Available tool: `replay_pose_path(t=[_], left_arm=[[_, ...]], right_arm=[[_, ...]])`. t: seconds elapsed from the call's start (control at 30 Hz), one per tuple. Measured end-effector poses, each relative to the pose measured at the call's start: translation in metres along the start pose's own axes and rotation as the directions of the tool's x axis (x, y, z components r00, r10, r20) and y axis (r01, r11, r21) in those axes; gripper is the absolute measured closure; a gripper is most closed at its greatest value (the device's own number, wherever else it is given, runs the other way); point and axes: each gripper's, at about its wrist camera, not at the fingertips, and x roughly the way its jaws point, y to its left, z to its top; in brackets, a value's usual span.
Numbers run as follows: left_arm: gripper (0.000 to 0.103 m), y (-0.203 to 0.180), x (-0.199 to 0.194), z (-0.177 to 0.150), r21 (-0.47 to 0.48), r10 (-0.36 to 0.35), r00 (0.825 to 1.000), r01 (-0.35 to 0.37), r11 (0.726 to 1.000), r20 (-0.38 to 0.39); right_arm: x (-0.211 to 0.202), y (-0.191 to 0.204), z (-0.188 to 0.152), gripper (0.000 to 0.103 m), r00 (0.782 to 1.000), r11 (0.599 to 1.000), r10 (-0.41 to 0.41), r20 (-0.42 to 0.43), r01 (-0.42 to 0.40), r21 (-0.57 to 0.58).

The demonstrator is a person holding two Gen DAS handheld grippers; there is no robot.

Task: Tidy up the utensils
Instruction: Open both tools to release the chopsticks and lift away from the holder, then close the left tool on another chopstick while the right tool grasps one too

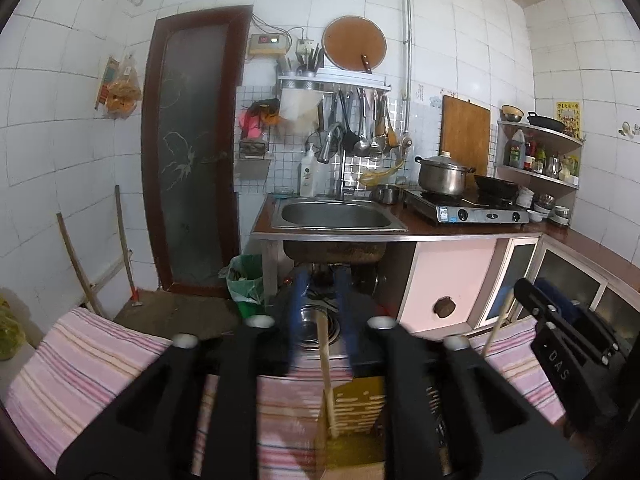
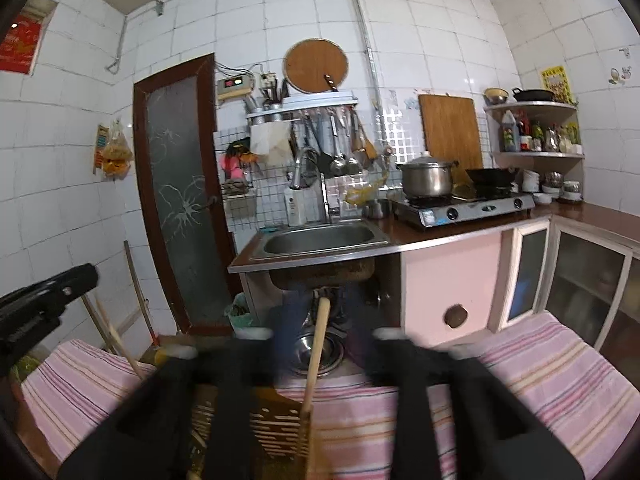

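Observation:
In the left wrist view, my left gripper (image 1: 322, 280) is open; its blue fingers (image 1: 300, 304) stand on either side of a thin wooden stick (image 1: 326, 364) without pressing it. The stick leans in a yellow-brown slotted holder (image 1: 356, 412). My right gripper (image 1: 524, 292) shows at the right beside a second wooden handle (image 1: 498, 320). In the right wrist view, my right gripper (image 2: 320, 308) is blurred and open, with a thicker wooden handle (image 2: 316, 360) rising free between its fingers from the slotted holder (image 2: 276, 428). My left gripper (image 2: 76, 280) shows at the left edge near the thin stick (image 2: 116, 336).
The holder sits on a pink striped cloth (image 1: 92, 364) (image 2: 540, 364). Beyond it are steel bowls (image 2: 316, 348) on the floor under a sink (image 1: 336, 214), a green-lined bin (image 1: 246, 280), a gas stove with a pot (image 1: 442, 174), hanging ladles (image 1: 362, 128) and a dark door (image 1: 192, 152).

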Motion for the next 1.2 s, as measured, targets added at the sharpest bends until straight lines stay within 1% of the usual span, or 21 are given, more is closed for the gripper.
replay_pose_path(t=[0.03, 0.07, 0.1, 0.13, 0.17, 0.2, 0.23, 0.33, 0.4, 0.43, 0.57, 0.67, 0.77, 0.8, 0.87, 0.93, 1.03, 1.2], left_arm=[[0.051, 0.003, -0.01, 0.005, 0.001, 0.013, 1.0, -0.013, 1.0, 0.015], [0.035, 0.005, -0.021, 0.009, 0.0, 0.027, 0.999, -0.027, 1.0, 0.034], [0.029, 0.008, -0.034, 0.016, 0.001, 0.04, 0.998, -0.04, 0.999, 0.048], [0.021, 0.011, -0.046, 0.021, 0.003, 0.047, 0.997, -0.047, 0.999, 0.053], [0.015, 0.014, -0.057, 0.025, 0.002, 0.051, 0.997, -0.051, 0.999, 0.056], [0.013, 0.015, -0.065, 0.028, 0.002, 0.057, 0.997, -0.057, 0.998, 0.059], [0.007, 0.017, -0.075, 0.032, 0.004, 0.07, 0.996, -0.071, 0.997, 0.063], [0.005, 0.024, -0.106, 0.037, 0.008, 0.11, 0.99, -0.111, 0.994, 0.092], [0.005, 0.027, -0.124, 0.036, 0.015, 0.125, 0.988, -0.127, 0.992, 0.09], [0.005, 0.028, -0.13, 0.035, 0.017, 0.128, 0.988, -0.13, 0.991, 0.086], [0.005, 0.031, -0.153, 0.019, 0.045, 0.158, 0.986, -0.161, 0.986, 0.06], [0.005, 0.032, -0.164, -0.01, 0.08, 0.183, 0.983, -0.185, 0.979, 0.029], [0.005, 0.034, -0.165, -0.035, 0.103, 0.197, 0.98, -0.195, 0.975, -0.017], [0.005, 0.037, -0.163, -0.048, 0.108, 0.205, 0.978, -0.199, 0.974, -0.042], [0.005, 0.042, -0.161, -0.067, 0.113, 0.229, 0.971, -0.221, 0.969, -0.065], [0.005, 0.048, -0.159, -0.085, 0.114, 0.242, 0.966, -0.231, 0.966, -0.092], [0.005, 0.061, -0.147, -0.11, 0.088, 0.232, 0.956, -0.22, 0.972, -0.178], [0.005, 0.073, -0.134, -0.143, 0.075, 0.245, 0.939, -0.233, 0.97, -0.241]], right_arm=[[-0.007, -0.003, 0.005, 0.035, 1.0, 1.0, -0.005, 0.013, 0.005, 0.004], [-0.019, -0.005, 0.012, 0.036, 0.999, 1.0, -0.023, 0.035, 0.023, 0.0], [-0.028, -0.007, 0.019, 0.035, 0.998, 0.999, -0.034, 0.046, 0.035, -0.009], [-0.041, -0.01, 0.028, 0.034, 0.997, 0.999, -0.045, 0.056, 0.046, -0.014], [-0.049, -0.01, 0.033, 0.03, 0.997, 0.999, -0.052, 0.063, 0.053, -0.014], [-0.061, -0.013, 0.039, 0.023, 0.995, 0.998, -0.064, 0.072, 0.065, -0.013], [-0.073, -0.014, 0.044, 0.021, 0.994, 0.997, -0.075, 0.079, 0.076, -0.012], [-0.103, -0.017, 0.051, 0.015, 0.993, 0.996, -0.085, 0.077, 0.086, -0.011], [-0.118, -0.018, 0.05, 0.01, 0.994, 0.996, -0.088, 0.07, 0.089, -0.017], [-0.128, -0.017, 0.047, 0.009, 0.994, 0.996, -0.088, 0.064, 0.089, -0.022], [-0.149, -0.016, 0.025, 0.008, 0.996, 0.995, -0.088, 0.025, 0.089, -0.051], [-0.157, -0.014, 0.003, 0.008, 0.995, 0.993, -0.096, -0.015, 0.095, -0.074], [-0.163, -0.015, -0.024, 0.008, 0.994, 0.994, -0.093, -0.059, 0.089, -0.067], [-0.163, -0.015, -0.033, 0.008, 0.993, 0.994, -0.091, -0.075, 0.086, -0.065], [-0.163, -0.015, -0.051, 0.008, 0.989, 0.994, -0.093, -0.112, 0.086, -0.067], [-0.161, -0.016, -0.072, 0.008, 0.983, 0.993, -0.107, -0.15, 0.096, -0.075], [-0.157, -0.016, -0.097, 0.008, 0.972, 0.992, -0.112, -0.205, 0.099, -0.073], [-0.147, -0.018, -0.127, 0.008, 0.955, 0.993, -0.115, -0.275, 0.099, -0.069]])
